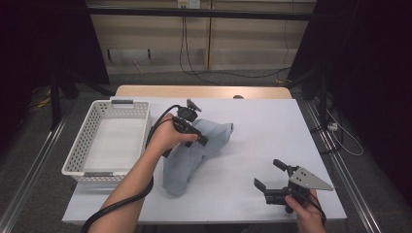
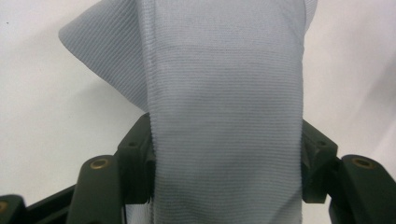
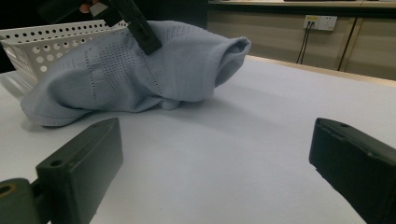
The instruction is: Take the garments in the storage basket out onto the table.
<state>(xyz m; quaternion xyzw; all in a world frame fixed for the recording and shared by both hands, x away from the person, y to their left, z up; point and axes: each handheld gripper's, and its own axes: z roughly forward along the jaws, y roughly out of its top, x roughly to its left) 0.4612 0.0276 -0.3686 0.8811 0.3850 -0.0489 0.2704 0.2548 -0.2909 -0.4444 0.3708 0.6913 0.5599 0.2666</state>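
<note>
One garment was in play: a pale blue knitted cloth (image 1: 194,150) lying rumpled on the white table (image 1: 257,126), just right of the white perforated basket (image 1: 109,138). The left gripper (image 1: 197,137) sat on top of the heap, and in the left gripper view the fabric (image 2: 224,116) ran between its two fingers (image 2: 135,154), filling the gap from side to side; whether they pinched it or only bracketed it could not be told. The right gripper (image 1: 270,180) rested well apart at the table's near right corner, its fingers (image 3: 79,172) spread wide with nothing between them. By the look of it, the step in hand was handling the cloth one-handed beside the basket. The next move probably called for a firm hold before lifting toward the basket, with trailing folds kept clear of its rim.
</note>
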